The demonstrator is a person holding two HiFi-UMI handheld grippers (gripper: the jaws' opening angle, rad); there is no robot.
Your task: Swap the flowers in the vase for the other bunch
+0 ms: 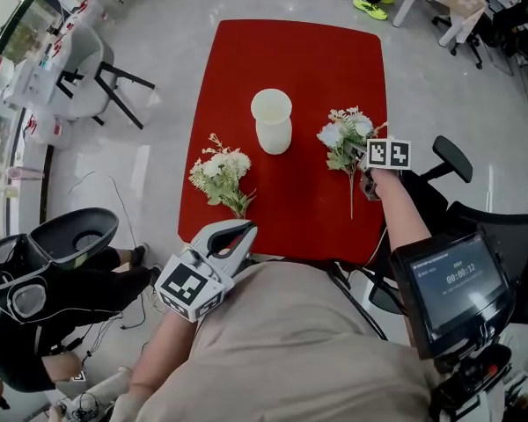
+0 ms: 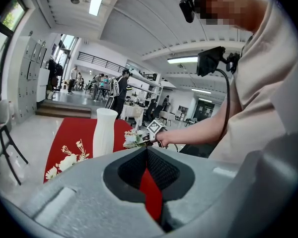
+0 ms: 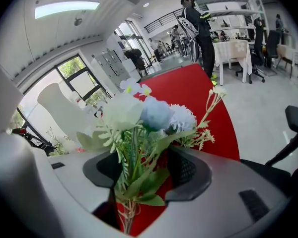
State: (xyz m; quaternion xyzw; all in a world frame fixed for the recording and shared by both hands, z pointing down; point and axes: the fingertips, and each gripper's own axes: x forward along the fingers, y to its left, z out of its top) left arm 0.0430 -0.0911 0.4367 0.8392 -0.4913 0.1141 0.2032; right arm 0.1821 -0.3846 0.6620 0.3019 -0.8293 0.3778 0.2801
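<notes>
Vase (image 1: 272, 121): empty, mid red table (image 1: 290, 51), so it's ready for new flowers.
Right gripper (image 3: 146, 165): your jaws are wide apart around the blue-and-white bunch (image 1: 345, 139), which lies right of the vase. They're not pinching yet; I'd guess you're lining up on the stems.
Left gripper (image 2: 148, 152): closed on nothing, tucked by your body, out of the way.
Cream bunch (image 1: 220, 176): lying left of the vase.

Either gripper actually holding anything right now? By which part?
Nothing gripped. Right gripper jaws straddle the stems of the blue-and-white artificial flower bunch, not pressing. Left gripper shut, empty.
</notes>
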